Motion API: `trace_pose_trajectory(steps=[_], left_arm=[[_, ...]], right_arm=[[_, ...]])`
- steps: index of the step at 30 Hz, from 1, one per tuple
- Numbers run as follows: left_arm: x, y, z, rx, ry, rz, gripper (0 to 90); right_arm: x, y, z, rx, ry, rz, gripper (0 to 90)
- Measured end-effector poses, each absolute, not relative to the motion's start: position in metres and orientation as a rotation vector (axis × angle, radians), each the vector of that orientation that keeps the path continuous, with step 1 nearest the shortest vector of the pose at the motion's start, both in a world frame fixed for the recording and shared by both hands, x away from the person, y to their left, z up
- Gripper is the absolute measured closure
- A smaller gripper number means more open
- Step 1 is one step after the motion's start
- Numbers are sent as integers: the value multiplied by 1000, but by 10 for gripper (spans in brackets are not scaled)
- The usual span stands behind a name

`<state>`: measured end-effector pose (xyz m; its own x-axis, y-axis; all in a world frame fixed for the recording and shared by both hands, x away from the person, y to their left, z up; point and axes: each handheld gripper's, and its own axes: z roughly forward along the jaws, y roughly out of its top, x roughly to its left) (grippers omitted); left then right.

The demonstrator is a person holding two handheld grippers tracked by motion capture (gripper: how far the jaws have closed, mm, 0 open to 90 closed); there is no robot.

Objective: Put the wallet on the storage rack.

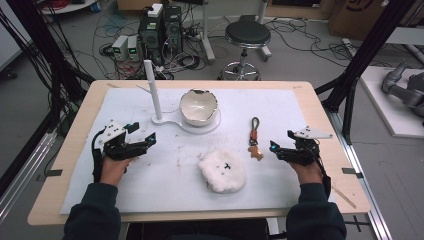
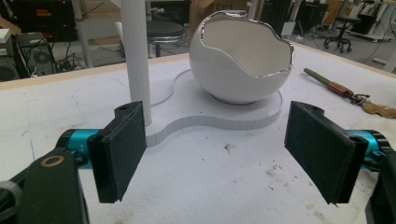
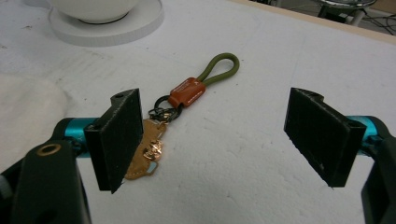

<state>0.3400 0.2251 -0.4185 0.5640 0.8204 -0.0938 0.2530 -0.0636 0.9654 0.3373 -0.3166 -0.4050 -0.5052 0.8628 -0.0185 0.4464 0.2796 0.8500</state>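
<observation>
On the white mat, your left gripper and right gripper rest with jaws apart, holding nothing. The keychain lies just ahead of the right jaws; likely next, close on its loop.

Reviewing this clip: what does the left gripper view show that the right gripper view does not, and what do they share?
Left gripper view alone: the white upright post, and the egg-shaped bowl's silver-edged, jagged rim and hollow inside.

Right gripper view alone: the keychain's gold charm, its rings, and the edge of the fluffy white pad.

Shared: the white base plate under the bowl, the keychain's green loop with its brown sleeve, the white table cover, and each gripper's own jaws standing wide open with nothing between them.
</observation>
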Motion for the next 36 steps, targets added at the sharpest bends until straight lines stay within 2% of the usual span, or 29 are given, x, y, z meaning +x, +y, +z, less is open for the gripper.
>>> trace_pose_trajectory(steps=[12, 22, 24, 28, 29, 30, 31, 32, 33, 34, 35, 36], left_arm=[[341, 220, -421, 1630, 924, 583, 210], [339, 213, -421, 1655, 896, 571, 214], [338, 212, -421, 1660, 886, 566, 223], [337, 210, -421, 1671, 875, 563, 231], [337, 210, -422, 1671, 877, 559, 231], [337, 210, -422, 1674, 877, 558, 231], [337, 210, -422, 1672, 881, 557, 231], [338, 210, -423, 1674, 887, 552, 231], [338, 209, -423, 1677, 887, 552, 231], [338, 209, -423, 1677, 887, 552, 231], [338, 208, -424, 1678, 883, 541, 231], [337, 206, -424, 1689, 878, 534, 231]], right_arm=[[338, -292, -414, 1099, 2282, 1185, 204], [332, -247, -428, 963, 2554, 1191, 208], [330, -239, -430, 933, 2594, 1153, 270], [331, -229, -437, 905, 2659, 1088, 288], [332, -228, -438, 904, 2665, 1085, 303], [333, -228, -439, 925, 2693, 1093, 377], [333, -228, -439, 925, 2693, 1093, 377], [335, -229, -440, 967, 2742, 1130, 506], [336, -230, -440, 958, 2768, 1152, 581], [336, -230, -440, 958, 2768, 1152, 581], [335, -229, -439, 959, 2795, 1162, 695], [334, -228, -438, 944, 2794, 1168, 733]])
